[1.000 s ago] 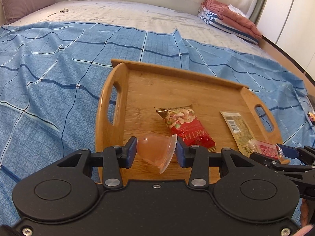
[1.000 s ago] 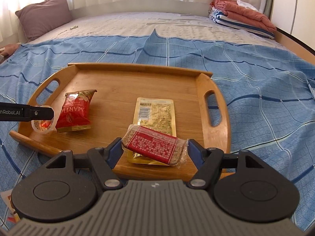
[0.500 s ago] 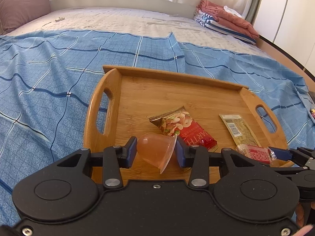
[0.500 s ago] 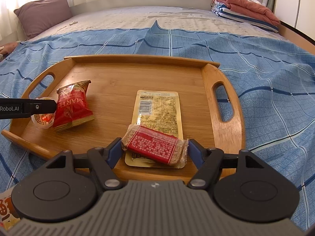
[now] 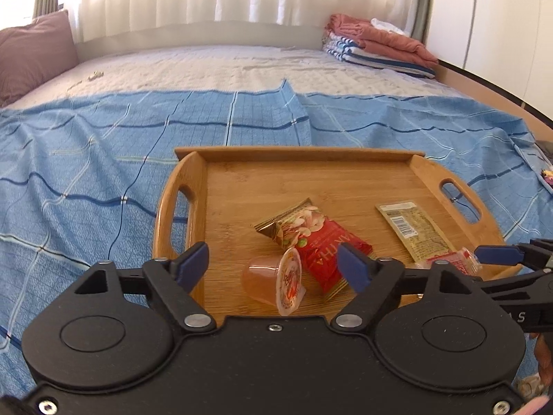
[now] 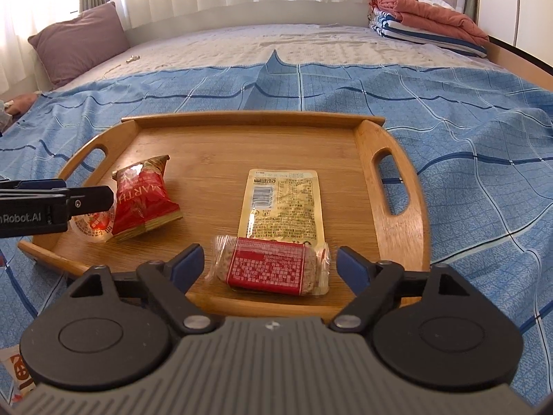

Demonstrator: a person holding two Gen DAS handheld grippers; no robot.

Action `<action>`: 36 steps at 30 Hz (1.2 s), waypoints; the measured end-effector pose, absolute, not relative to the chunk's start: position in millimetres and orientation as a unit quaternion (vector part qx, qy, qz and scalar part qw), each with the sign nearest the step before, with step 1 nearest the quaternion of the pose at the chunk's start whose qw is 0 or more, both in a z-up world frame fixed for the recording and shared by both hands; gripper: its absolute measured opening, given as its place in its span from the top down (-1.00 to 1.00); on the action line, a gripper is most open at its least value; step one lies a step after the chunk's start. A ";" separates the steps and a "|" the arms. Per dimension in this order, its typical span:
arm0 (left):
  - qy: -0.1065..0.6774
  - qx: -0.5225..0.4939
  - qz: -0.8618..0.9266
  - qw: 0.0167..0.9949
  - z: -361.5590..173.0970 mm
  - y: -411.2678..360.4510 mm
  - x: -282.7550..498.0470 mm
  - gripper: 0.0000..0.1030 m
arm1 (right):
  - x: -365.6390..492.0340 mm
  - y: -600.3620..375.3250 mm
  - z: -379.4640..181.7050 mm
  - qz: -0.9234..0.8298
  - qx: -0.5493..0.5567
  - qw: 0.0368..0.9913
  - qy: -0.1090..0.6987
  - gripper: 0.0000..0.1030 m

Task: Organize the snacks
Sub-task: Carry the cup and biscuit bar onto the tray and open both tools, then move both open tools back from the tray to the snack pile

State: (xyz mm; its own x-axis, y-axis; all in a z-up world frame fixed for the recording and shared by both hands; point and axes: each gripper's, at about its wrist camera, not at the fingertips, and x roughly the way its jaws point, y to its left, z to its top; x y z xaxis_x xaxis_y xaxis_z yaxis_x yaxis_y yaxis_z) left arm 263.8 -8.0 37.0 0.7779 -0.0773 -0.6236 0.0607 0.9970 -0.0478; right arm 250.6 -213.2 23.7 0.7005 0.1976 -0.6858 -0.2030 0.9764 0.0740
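A wooden tray (image 5: 242, 180) (image 6: 207, 138) lies on the blue bedspread. In the left wrist view, my left gripper (image 5: 273, 268) has its jaws opening, and the pink jelly cup (image 5: 273, 280) lies on its side on the tray between the pads, untouched. A red nut packet (image 5: 318, 242) (image 6: 141, 197) lies beside it. My right gripper (image 6: 269, 266) is opening too. The red-labelled cracker pack (image 6: 269, 269) rests on the tray's near edge between its fingers, partly over a flat yellow sachet (image 6: 283, 204). The jelly cup (image 6: 93, 224) shows under the left gripper's fingers (image 6: 90, 199).
The bed stretches behind the tray, with a mauve pillow (image 6: 79, 41) at the far left and folded blankets (image 6: 425, 20) at the far right. A printed packet (image 6: 17, 377) peeks in at the lower left. Bedspread lies on both sides of the tray.
Both grippers have opened. The jelly cup has dropped from the left jaws onto the tray, and the cracker pack has been let go onto the tray's near edge.
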 end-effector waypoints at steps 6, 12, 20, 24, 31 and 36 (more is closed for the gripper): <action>0.316 0.004 -0.057 0.947 46.4 -11.2 238.1 -0.84 | 229.9 -224.0 35.8 0.108 0.014 0.927 0.359 -0.80; 0.308 0.002 -0.077 0.948 51.4 -10.8 203.6 -0.89 | 197.8 -232.0 44.7 0.103 0.018 0.935 0.339 -0.86; 0.289 -0.005 -0.089 0.953 58.2 -3.5 153.9 -0.94 | 149.1 -237.5 51.1 0.091 0.000 0.947 0.307 -0.94; 0.276 0.003 -0.088 0.957 57.2 -0.3 128.2 -0.96 | 126.0 -240.6 50.8 0.079 -0.001 0.953 0.292 -0.97; 0.268 0.008 -0.084 0.960 49.1 6.0 94.3 -0.97 | 92.0 -246.4 43.0 0.057 0.003 0.959 0.279 -0.99; 0.270 0.008 -0.081 0.959 38.5 7.0 77.2 -0.98 | 77.0 -248.8 33.5 0.043 -0.005 0.960 0.277 -1.00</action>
State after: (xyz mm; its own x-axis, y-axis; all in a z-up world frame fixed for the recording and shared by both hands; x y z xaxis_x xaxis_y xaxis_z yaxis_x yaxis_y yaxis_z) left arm 77.2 7.0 38.5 0.8408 -0.1505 -0.5200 0.1590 0.9869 -0.0285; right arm 77.0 -248.8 33.5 0.8425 0.0803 -0.5327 -0.0856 0.9962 0.0148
